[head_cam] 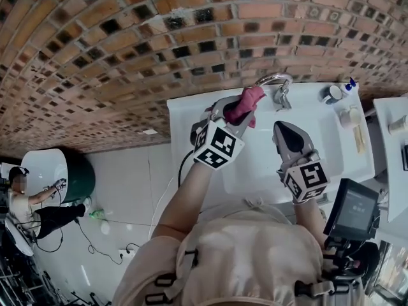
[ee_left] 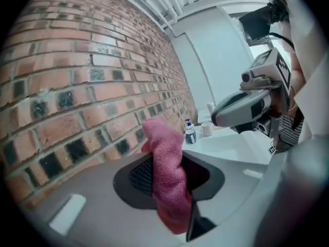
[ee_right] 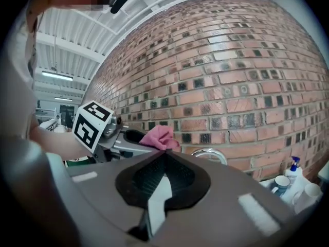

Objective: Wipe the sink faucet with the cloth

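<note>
My left gripper [head_cam: 245, 111] is shut on a pink cloth [head_cam: 247, 102], which bunches up between its jaws and hangs down from them [ee_left: 167, 181]. It is raised just left of the curved chrome faucet [head_cam: 278, 83] at the back of the white sink [head_cam: 191, 116]; the cloth is close to the spout, and I cannot tell whether they touch. My right gripper [head_cam: 282, 131] hovers over the basin, in front of the faucet and to the right of the left gripper, shut with nothing in it. In the right gripper view the cloth [ee_right: 160, 137] and the faucet [ee_right: 209, 154] show past the closed tips [ee_right: 165, 151].
A brick wall [head_cam: 127, 50] rises right behind the sink. A mug [head_cam: 333, 94] and a soap pump bottle [head_cam: 350, 85] stand on the sink's back right corner. A dark screen [head_cam: 354, 209] is at my right. Far left a person [head_cam: 25, 199] sits by a green tub [head_cam: 80, 174].
</note>
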